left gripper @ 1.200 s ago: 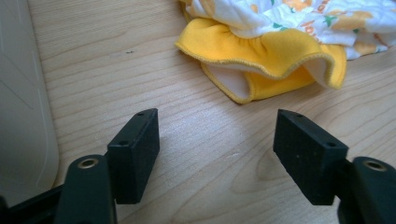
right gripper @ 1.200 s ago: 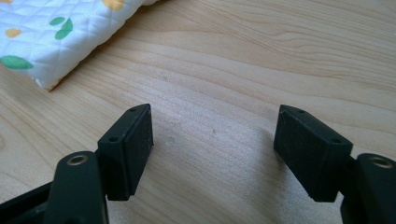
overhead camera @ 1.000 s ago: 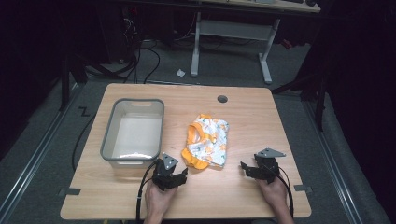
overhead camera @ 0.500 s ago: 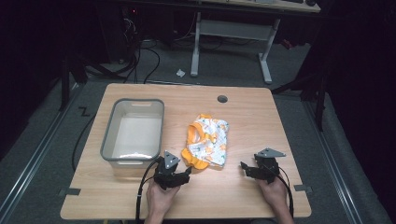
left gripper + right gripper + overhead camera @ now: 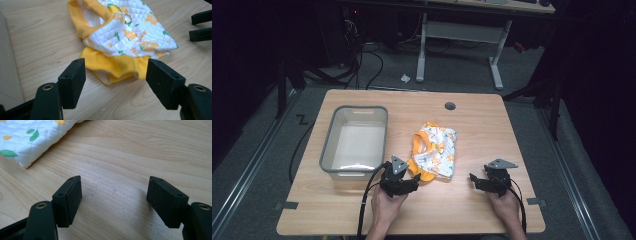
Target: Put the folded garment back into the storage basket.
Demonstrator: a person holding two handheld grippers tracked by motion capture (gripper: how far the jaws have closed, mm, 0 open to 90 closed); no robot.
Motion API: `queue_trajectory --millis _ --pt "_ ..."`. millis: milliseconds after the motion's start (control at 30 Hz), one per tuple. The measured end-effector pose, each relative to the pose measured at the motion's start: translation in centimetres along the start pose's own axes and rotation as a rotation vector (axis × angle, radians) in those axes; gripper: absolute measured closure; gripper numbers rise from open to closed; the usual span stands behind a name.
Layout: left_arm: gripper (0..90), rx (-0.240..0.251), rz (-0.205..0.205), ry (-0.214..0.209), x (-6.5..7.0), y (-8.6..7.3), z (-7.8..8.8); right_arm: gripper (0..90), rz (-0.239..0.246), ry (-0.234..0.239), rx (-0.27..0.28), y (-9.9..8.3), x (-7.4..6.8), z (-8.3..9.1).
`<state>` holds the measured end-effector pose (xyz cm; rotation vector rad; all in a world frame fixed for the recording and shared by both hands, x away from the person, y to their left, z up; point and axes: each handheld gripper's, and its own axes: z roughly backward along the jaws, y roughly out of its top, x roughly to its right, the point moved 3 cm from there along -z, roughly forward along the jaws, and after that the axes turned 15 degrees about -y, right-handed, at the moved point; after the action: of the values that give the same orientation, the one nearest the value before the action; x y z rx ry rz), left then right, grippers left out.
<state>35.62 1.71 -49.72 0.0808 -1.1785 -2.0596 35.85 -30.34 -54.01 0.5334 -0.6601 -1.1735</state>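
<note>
A small quilted white garment (image 5: 434, 150) with orange flowers and yellow trim lies crumpled mid-table. My left gripper (image 5: 414, 184) hovers just at its near-left edge, jaws wide open. In the left gripper view the yellow ruffled hem (image 5: 117, 66) lies just beyond the open left gripper (image 5: 116, 72), untouched, and a small metal ring (image 5: 127, 18) shows on the garment. My right gripper (image 5: 473, 180) rests to the right of the garment, open. In the right gripper view the open right gripper (image 5: 113, 190) is over bare wood, with a garment corner (image 5: 25, 140) at top left.
A grey plastic bin (image 5: 328, 150) stands empty left of the garment, close beside my left hand; its wall shows at the left edge (image 5: 5, 75). The wooden table (image 5: 482, 125) has a round cable hole (image 5: 450, 106) at the back. The right gripper's jaws (image 5: 201, 26) show beyond the garment.
My left gripper has lifted a little by the garment's hem, still open. The right gripper and the garment have stayed where they were.
</note>
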Motion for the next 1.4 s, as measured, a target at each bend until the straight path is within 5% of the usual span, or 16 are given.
queue_trajectory --millis 933,1133,1400 --pt "30.4 -0.036 -0.052 0.022 -0.4 4.7 -2.0 28.5 0.002 0.002 0.000 0.0 0.0 0.0" --pt "29.4 -0.043 -0.045 0.041 -0.8 5.6 -2.1 28.7 0.001 0.002 0.000 0.0 0.0 0.0" --pt "27.1 -0.070 -0.004 0.036 -2.1 6.2 -4.3 28.7 -0.001 0.000 -0.001 0.0 0.0 0.0"
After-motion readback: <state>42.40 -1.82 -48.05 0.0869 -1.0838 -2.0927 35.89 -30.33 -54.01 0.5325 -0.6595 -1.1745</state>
